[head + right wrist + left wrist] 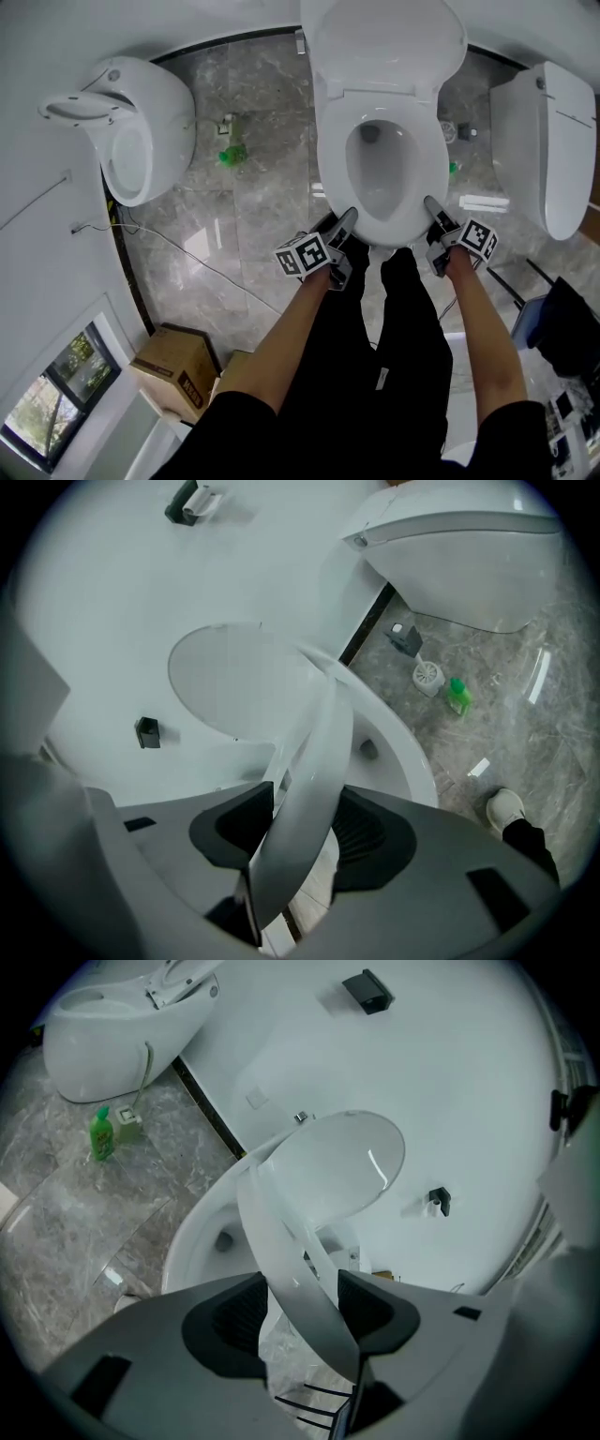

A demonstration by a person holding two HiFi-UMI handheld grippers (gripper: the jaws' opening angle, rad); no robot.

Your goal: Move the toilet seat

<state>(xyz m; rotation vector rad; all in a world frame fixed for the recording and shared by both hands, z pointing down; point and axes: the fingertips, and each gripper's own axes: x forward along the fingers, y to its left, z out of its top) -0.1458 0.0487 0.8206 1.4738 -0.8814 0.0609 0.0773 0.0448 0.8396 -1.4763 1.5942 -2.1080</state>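
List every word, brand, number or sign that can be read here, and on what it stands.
None can be read.
Cardboard box: dark print on its side, too small to read.
Green bottle: label blurred.
Left marker cube and right marker cube: square patterns, no letters.

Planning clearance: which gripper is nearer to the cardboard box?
Left. The left gripper grips the toilet seat on the side toward the cardboard box; the right gripper, the opposite side.

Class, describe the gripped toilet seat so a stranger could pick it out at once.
Of three white toilets along the wall, take the middle toilet, lid raised. Its seat is the white ring above the bowl. Only this one is clamped at its front by the left gripper and right gripper.
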